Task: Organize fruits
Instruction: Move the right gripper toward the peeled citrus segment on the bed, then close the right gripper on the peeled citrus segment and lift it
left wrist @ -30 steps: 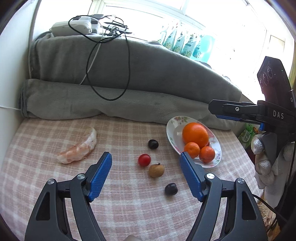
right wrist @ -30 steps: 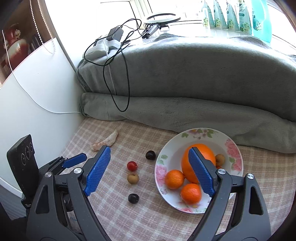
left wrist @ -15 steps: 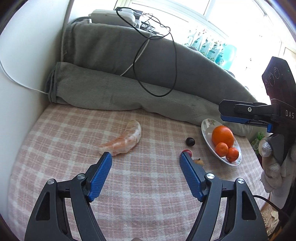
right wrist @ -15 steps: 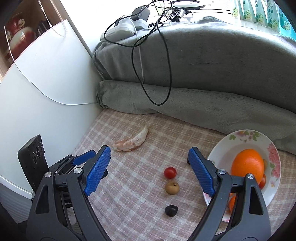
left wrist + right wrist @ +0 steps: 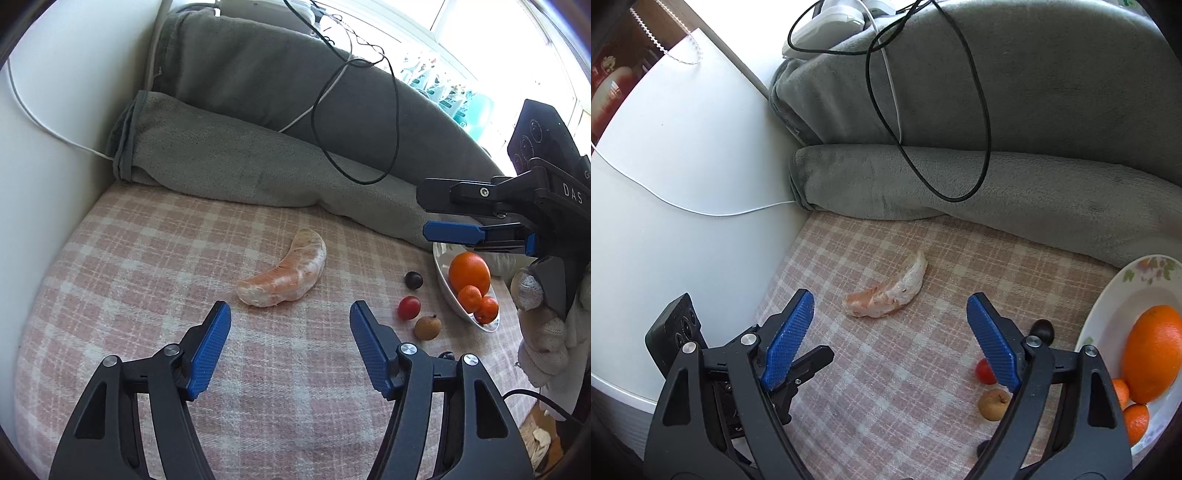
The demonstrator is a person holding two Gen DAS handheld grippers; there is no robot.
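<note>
Far ahead of the tongs, a thick grey fleece blanket lies rolled along the back edge of the pink checked cloth. A thin black cable hangs in a loop over the blanket, beside a thin white cable. Left of the tongs stands a plain white panel, and another thin white wire runs across it. Teal and white bottles stand at the bright window, far ahead on the right.

One curved peeled pomelo segment, one small red round fruit, one brown longan and one dark round fruit lie on the checked cloth. One white floral plate holds one large orange and two small tangerines.
</note>
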